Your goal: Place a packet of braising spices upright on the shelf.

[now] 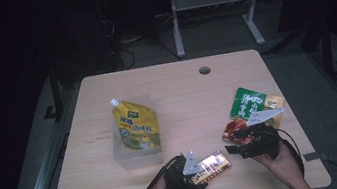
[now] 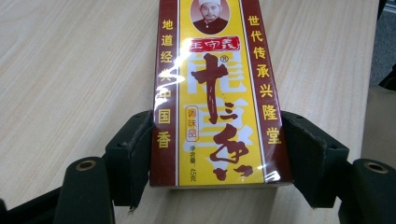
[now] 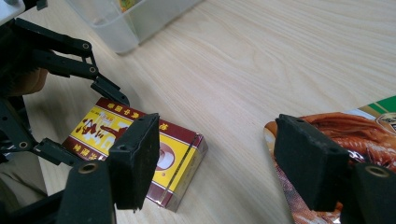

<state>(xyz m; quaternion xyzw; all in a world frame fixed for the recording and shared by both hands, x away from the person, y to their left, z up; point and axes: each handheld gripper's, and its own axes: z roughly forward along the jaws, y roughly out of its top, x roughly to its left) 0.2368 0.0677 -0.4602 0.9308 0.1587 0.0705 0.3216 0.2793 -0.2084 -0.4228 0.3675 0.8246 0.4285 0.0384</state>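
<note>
The left gripper (image 1: 206,167) has its jaws clamped against both long sides of the yellow-and-maroon spice box (image 2: 217,93), which lies flat on the tabletop (image 1: 183,102) near the front edge. The right gripper (image 3: 217,163) stands just beside it with its jaws parted and nothing between them, over bare wood, next to a red snack packet (image 3: 345,135). Farther back, a yellow spouted pouch (image 1: 135,124) rests in a clear plastic tub (image 1: 138,157).
</note>
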